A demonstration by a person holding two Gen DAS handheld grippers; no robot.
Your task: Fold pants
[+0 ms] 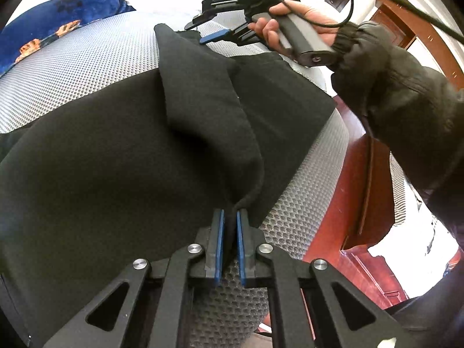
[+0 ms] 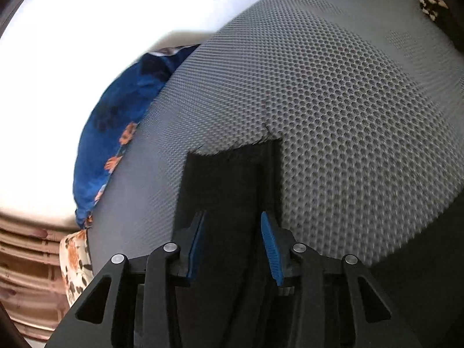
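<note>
Nearest in the left wrist view, the left gripper (image 1: 230, 217) is seen with its blue pads (image 1: 220, 232) pressed together on a raised fold of the black pants (image 1: 95, 156). From that pinch the fabric rises in a ridge and runs away across the grey honeycomb-textured mat (image 1: 72, 66), on which the rest of the garment is spread flat. Further off, the right gripper (image 1: 216, 36) is held by the person's right hand (image 1: 293, 26) at the far edge of the cloth; a dark sleeve (image 1: 391, 87) covers the arm. A red-brown wooden frame (image 1: 348, 179) is visible beside the mat, and a blue floral fabric (image 1: 58, 20) lies beyond it.

In the right wrist view, the right gripper (image 2: 233, 240) is shown with its fingers spread apart, a strip of the pants (image 2: 229, 179) lying between them on the mat (image 2: 348, 116); whether the pads (image 2: 272, 249) touch the cloth cannot be told. The blue floral fabric (image 2: 116, 133) borders the mat's far left.
</note>
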